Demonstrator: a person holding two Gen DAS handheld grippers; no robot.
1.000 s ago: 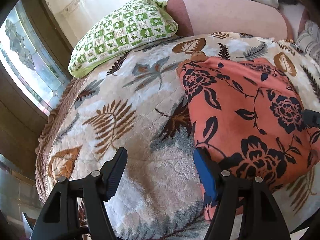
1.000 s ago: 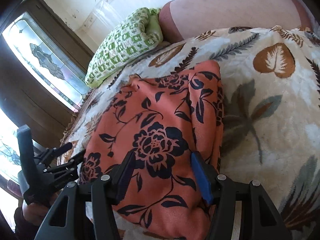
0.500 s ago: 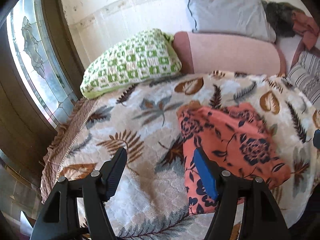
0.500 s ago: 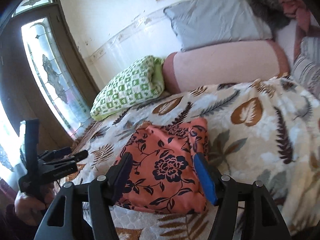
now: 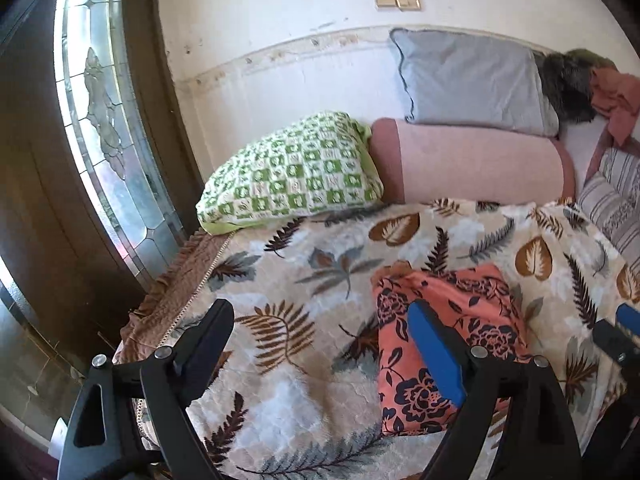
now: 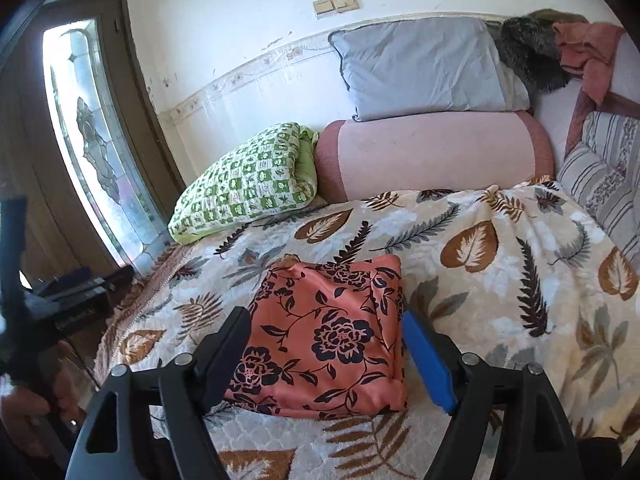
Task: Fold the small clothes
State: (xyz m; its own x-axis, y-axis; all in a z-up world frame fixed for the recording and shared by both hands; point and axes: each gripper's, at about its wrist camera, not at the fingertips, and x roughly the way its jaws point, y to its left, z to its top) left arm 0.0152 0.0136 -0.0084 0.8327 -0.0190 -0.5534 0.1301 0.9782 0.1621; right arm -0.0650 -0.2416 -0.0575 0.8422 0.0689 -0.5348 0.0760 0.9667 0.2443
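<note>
A folded orange garment with dark flowers [image 5: 448, 320] [image 6: 332, 332] lies on the leaf-patterned blanket [image 5: 288, 280] [image 6: 500, 280] near the bed's front edge. My left gripper [image 5: 324, 340] is open and empty, held back above the blanket to the garment's left. My right gripper [image 6: 324, 344] is open and empty, held back above the garment's near side, not touching it. The left gripper shows at the far left of the right wrist view [image 6: 60, 292]. The right gripper's tip shows at the right edge of the left wrist view [image 5: 624, 328].
A green checked pillow [image 5: 296, 168] [image 6: 248, 184], a pink bolster [image 5: 476, 160] [image 6: 432, 152] and a grey pillow [image 5: 468, 80] [image 6: 424, 68] lie against the wall. A striped cushion [image 6: 604, 176] is at the right. A glass door [image 5: 108, 120] stands left of the bed.
Both grippers have drawn back and up from the folded garment, so more of the bed and wall shows. The garment stays where it lay.
</note>
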